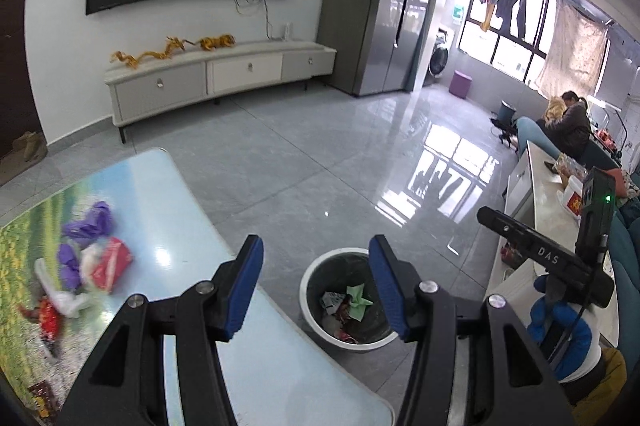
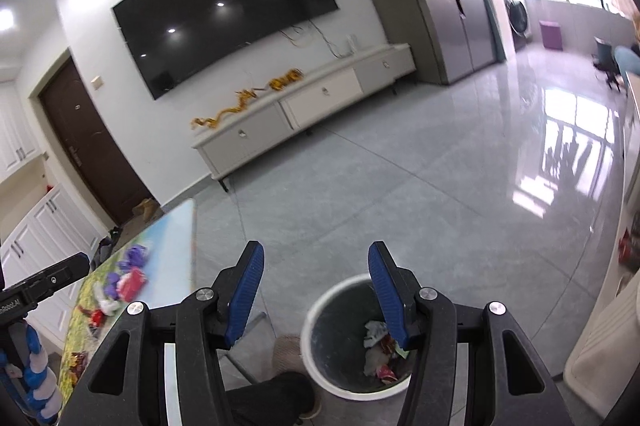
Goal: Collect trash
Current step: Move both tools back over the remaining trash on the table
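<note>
A white round trash bin (image 1: pixel 352 343) stands on the grey tile floor beside the table, holding a green paper (image 1: pixel 358 300) and several wrappers. My left gripper (image 1: pixel 316 286) hovers above and short of it, open, nothing between its blue pads. My right gripper (image 2: pixel 316 294) also hangs open and empty over the bin (image 2: pixel 310 330). Trash lies on the landscape-print table (image 1: pixel 172 210): purple bags (image 1: pixel 90 224), a red packet (image 1: pixel 110 262), white plastic (image 1: pixel 60 290) and a red wrapper (image 1: pixel 50 318). The right wrist view shows the same pile (image 2: pixel 132 278) at its left.
A blue-gloved hand (image 1: pixel 560 338) holds the other tool's black body (image 1: pixel 544 260) at the right. A long white counter (image 1: pixel 540 194) with items runs along the right, and a person (image 1: pixel 572 122) sits beyond it. A TV cabinet (image 1: pixel 208 74) and tall fridge (image 1: pixel 376 6) line the far wall.
</note>
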A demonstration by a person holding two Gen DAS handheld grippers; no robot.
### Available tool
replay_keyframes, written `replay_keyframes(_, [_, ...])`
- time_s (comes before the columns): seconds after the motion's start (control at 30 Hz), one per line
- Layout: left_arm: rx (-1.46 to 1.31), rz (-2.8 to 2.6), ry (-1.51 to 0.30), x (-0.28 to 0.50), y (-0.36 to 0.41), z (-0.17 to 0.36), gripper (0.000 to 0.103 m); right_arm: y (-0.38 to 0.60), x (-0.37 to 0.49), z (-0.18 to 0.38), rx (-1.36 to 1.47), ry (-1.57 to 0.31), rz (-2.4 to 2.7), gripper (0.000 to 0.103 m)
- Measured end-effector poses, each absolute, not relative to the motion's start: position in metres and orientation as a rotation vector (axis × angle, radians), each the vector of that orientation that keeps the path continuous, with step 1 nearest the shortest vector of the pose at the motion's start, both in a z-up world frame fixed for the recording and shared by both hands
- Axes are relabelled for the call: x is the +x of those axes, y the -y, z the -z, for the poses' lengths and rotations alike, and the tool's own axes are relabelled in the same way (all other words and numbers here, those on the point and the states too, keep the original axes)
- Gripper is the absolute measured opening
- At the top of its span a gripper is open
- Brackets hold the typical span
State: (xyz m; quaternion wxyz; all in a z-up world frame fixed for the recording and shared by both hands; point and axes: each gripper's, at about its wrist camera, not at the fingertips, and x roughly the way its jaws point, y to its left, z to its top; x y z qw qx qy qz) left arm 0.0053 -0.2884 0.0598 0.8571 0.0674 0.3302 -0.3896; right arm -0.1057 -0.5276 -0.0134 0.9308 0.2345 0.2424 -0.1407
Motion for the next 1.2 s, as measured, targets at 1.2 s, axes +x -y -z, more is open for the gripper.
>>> replay_keyframes(1.2, [-0.171,0.503,-0.883,0.142,0.055,0.022,0.051,0.298,0.145,0.055,0.301,-0.77,-0.271,0.052])
